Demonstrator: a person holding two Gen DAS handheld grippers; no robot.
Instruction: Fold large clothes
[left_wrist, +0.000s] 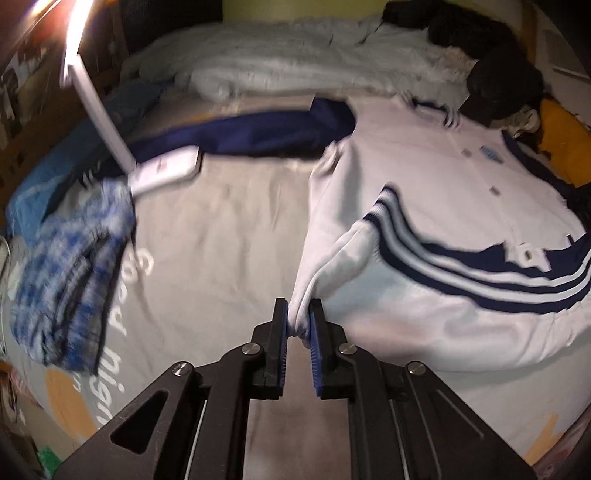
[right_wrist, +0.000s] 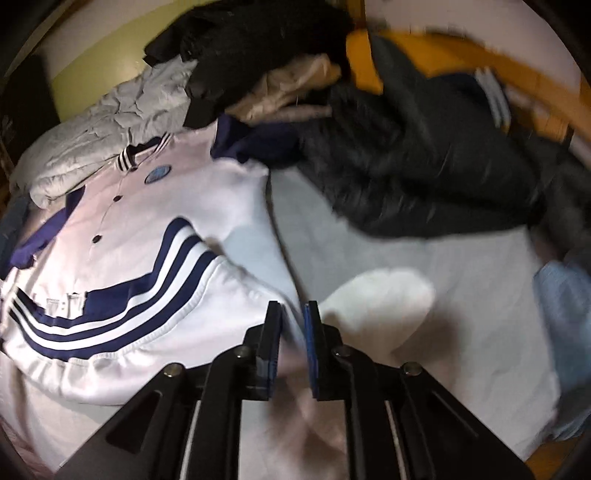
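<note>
A white jacket with navy stripes and navy sleeves lies spread on the bed; it also shows in the right wrist view. My left gripper is shut on a bunched white fold at the jacket's near left edge. My right gripper is shut on white jacket fabric at its near right edge, the cloth pinched between the blue pads. A navy sleeve stretches out to the left across the bed.
The grey bedsheet carries printed letters. A white lamp stands at the left, by blue patterned clothes. A grey quilt lies at the back. Dark jackets pile at the right; blue cloth lies far right.
</note>
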